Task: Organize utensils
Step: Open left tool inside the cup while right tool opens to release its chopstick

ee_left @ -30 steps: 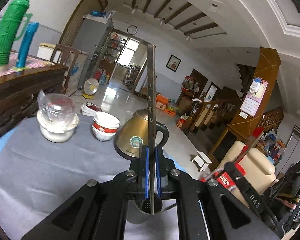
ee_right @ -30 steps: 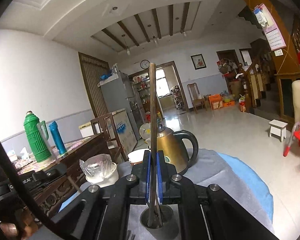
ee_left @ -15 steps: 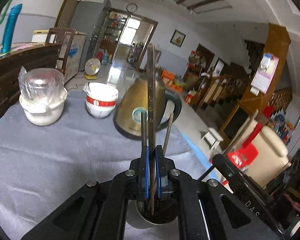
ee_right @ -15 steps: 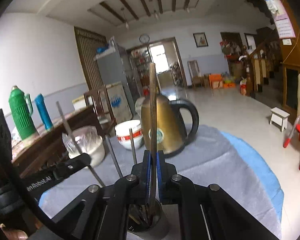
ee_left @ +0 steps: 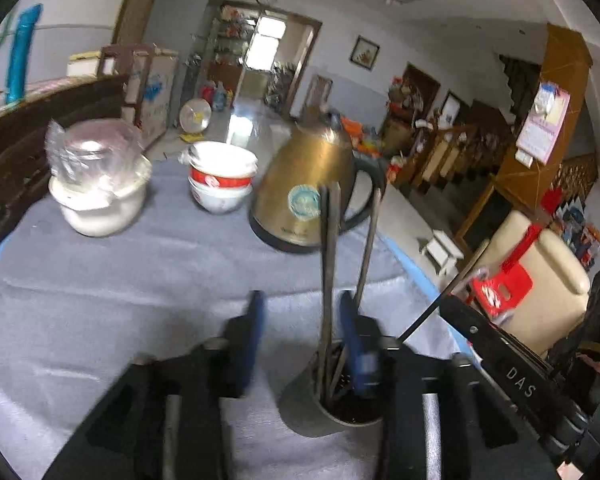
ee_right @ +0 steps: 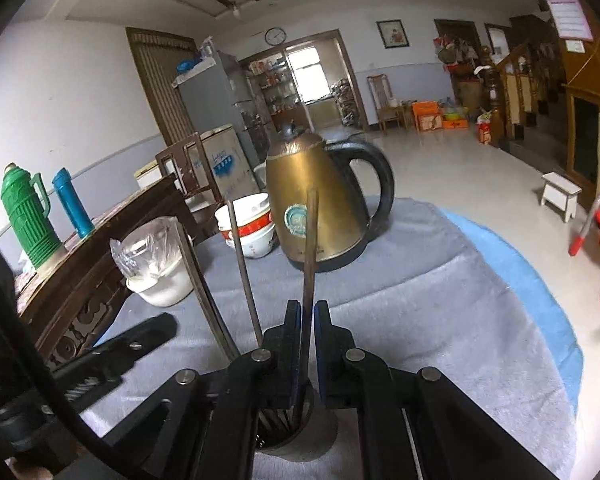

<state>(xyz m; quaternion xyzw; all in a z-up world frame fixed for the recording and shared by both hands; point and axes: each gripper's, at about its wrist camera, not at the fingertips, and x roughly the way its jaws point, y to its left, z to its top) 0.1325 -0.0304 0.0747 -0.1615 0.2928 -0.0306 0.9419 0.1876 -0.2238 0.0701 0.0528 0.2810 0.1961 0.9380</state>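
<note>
The round metal utensil cup (ee_left: 332,408) stands at the near edge of the grey-clothed bench (ee_left: 100,280), several long metal utensils upright in it. The left gripper (ee_left: 300,336) has its jaws opening; a flat metal handle (ee_left: 327,264) stands between the spread blue pads, loose, its lower end in the cup. The right gripper (ee_right: 307,344) has its jaws pinching a slim brown-metal utensil handle (ee_right: 310,248) whose tip sits in the cup. Farther back stand a brass-coloured electric kettle (ee_right: 316,200), stacked red-banded white bowls (ee_left: 222,178) and a plastic-wrapped white pot (ee_left: 96,184).

Brassy metal kettle (ee_right: 316,204), matt cloth (ee_right: 440,292)
</note>
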